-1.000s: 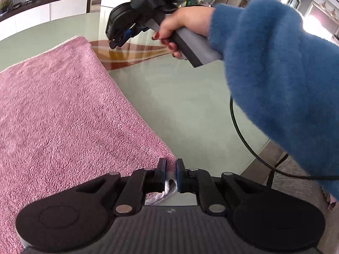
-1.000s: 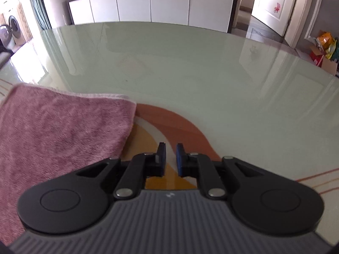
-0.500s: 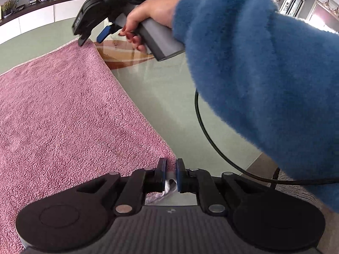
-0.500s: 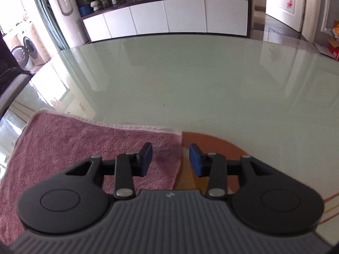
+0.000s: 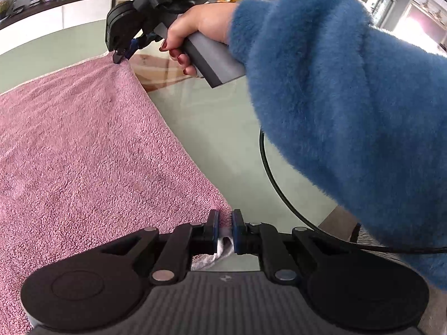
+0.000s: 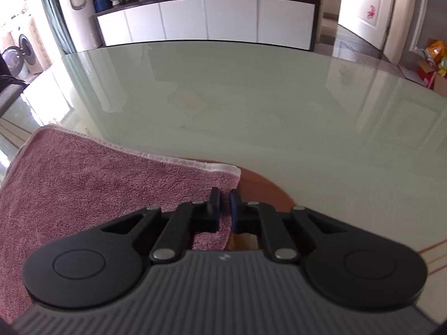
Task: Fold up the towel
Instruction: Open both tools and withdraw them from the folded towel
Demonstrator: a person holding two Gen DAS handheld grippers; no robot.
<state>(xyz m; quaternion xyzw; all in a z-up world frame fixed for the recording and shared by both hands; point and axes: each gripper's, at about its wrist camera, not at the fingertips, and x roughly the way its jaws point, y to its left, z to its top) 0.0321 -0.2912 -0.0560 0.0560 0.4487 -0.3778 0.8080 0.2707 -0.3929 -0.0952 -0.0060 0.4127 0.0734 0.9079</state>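
On the glass tabletop the pink towel lies flat. The left claw is clamped on its near corner, and the right claw is closed over the far corner edge. With both corners on one side pinched, that edge can likely be lifted and folded across evenly.

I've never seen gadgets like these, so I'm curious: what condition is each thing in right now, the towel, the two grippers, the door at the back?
Towel: spread flat on the glass table, pinched at two corners.
Left gripper: shut on the towel's near corner.
Right gripper: shut on the towel's edge by the far corner.
White door: looks shut.
Sideboard doors: shut.
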